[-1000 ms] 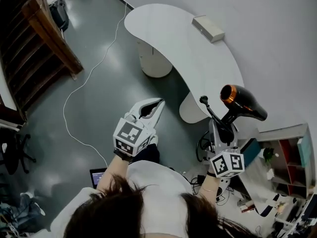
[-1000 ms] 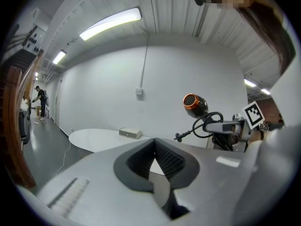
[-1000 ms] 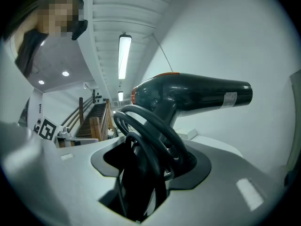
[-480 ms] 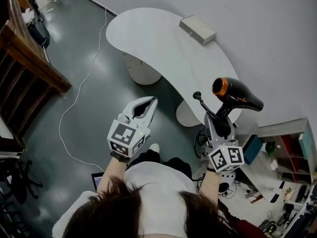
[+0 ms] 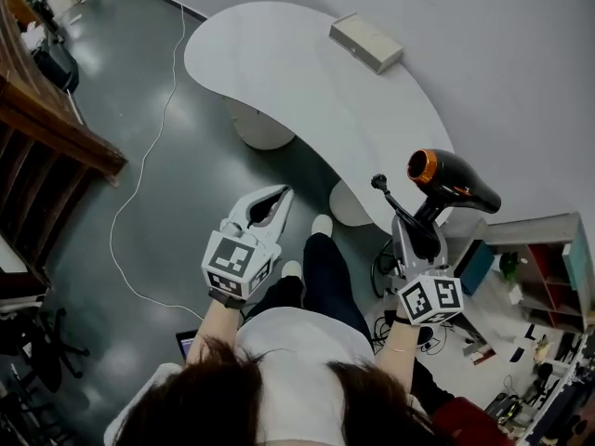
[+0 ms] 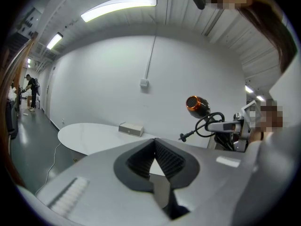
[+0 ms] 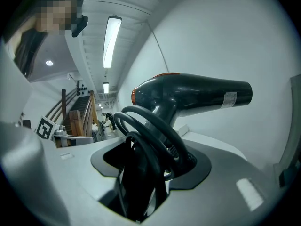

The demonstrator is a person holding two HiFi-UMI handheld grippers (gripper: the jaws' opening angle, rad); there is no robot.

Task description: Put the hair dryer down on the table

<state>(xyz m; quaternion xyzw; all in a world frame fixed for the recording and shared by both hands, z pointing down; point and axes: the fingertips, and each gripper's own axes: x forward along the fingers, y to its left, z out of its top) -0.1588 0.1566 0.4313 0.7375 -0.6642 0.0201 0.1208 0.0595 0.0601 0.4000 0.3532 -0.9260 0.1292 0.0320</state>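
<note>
Step in hand, by judgement: the carry to the surface, set-down not yet made. The right tongs (image 5: 425,227) are clenched on the handle of the hair dryer (image 5: 453,182), and the right gripper view shows loops of the black cord (image 7: 149,140) gathered between the same jaws. The hair dryer is held aloft at about 3 o'clock in the head view, body roughly level, its orange-ringed end toward 10 o'clock; it hangs over the near right end of the white surface (image 5: 297,72) and touches nothing but the tongs. The plug end of the cord sticks out free to the 9 o'clock side of the handle. The left tongs (image 5: 275,200) are closed tip to tip with nothing between them, held over the dark floor (image 5: 167,184) at about 7 o'clock, well apart from the hair dryer. A flat grey box (image 5: 366,43) lies on the surface at 12 o'clock; the rest of the top is bare. The next move calls for lowering the dryer onto the bare stretch nearest the right tongs — laid on its side so it cannot roll, cord and plug brought onto the top rather than left trailing over the edge — and parting the jaws only once the body rests fully on the surface.
</note>
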